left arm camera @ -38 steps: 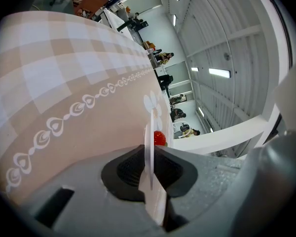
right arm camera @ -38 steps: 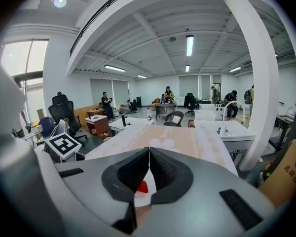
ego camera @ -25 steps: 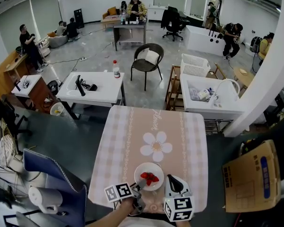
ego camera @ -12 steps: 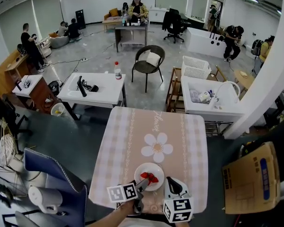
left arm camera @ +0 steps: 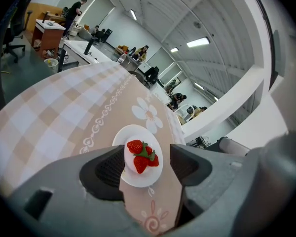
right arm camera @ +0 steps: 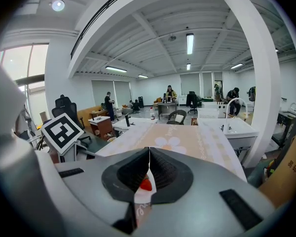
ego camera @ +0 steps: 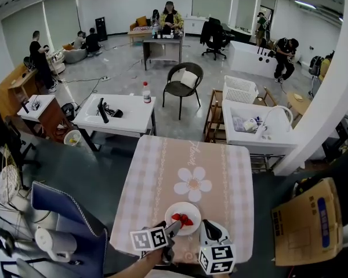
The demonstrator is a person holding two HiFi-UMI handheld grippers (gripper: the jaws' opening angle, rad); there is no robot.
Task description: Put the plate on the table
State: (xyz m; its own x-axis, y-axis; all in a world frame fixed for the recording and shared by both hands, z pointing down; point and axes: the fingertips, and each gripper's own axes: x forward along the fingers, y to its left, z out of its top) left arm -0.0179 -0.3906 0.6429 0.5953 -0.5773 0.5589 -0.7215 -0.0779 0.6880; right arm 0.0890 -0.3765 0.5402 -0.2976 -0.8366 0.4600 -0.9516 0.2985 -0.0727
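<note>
We have the plate (ego camera: 182,218) lying on the near end of the desk (ego camera: 162,167), our left tool (left arm camera: 142,169) has just opened its jaws wide around it without pinching, and our right tool (right arm camera: 149,174) clamps its rim, so only that release seems left.

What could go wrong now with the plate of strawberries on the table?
The right gripper is shut on the plate rim; pulling back before opening could drag it or tip the strawberries off. The left gripper, its fingers just opened, flanks the plate, so a sideways move might knock it. The plate lies near the table edge.
</note>
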